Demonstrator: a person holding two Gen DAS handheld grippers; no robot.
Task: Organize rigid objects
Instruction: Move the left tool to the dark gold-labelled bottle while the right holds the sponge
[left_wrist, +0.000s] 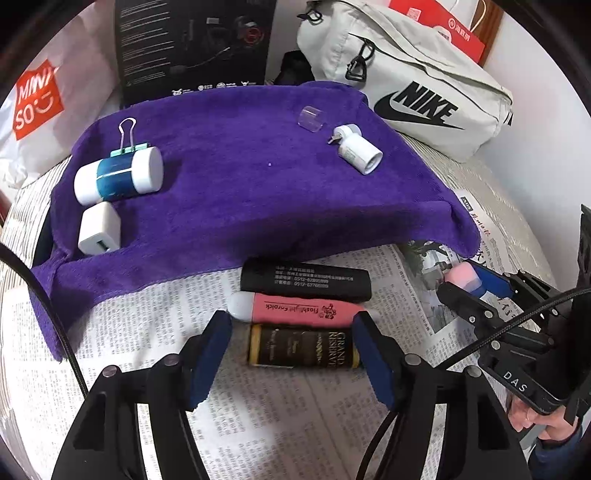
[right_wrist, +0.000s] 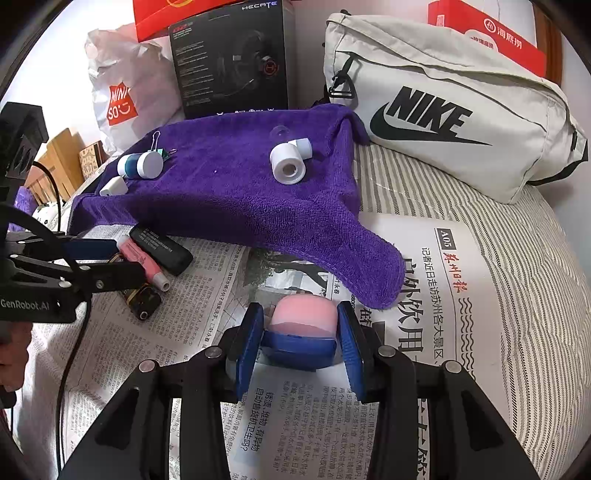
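My right gripper (right_wrist: 301, 328) is shut on a pink-capped blue container (right_wrist: 303, 317), held over the newspaper (right_wrist: 424, 295). It also shows in the left wrist view (left_wrist: 465, 278). My left gripper (left_wrist: 291, 332) is open, its pads on either side of a black-and-gold tube (left_wrist: 303, 349). Beside that tube lie a pink tube (left_wrist: 295, 308) and a black bar (left_wrist: 306, 278). On the purple towel (left_wrist: 240, 192) lie a blue-and-white cylinder (left_wrist: 118, 179), a white charger (left_wrist: 99, 229), a binder clip (left_wrist: 129, 142), a white bottle (left_wrist: 358, 149) and a clear cap (left_wrist: 313, 118).
A Nike bag (right_wrist: 443, 110) lies at the back right, a black headset box (right_wrist: 232, 59) at the back middle, a Miniso bag (right_wrist: 122, 96) at the back left. Striped bedding (right_wrist: 535, 277) lies under the newspaper.
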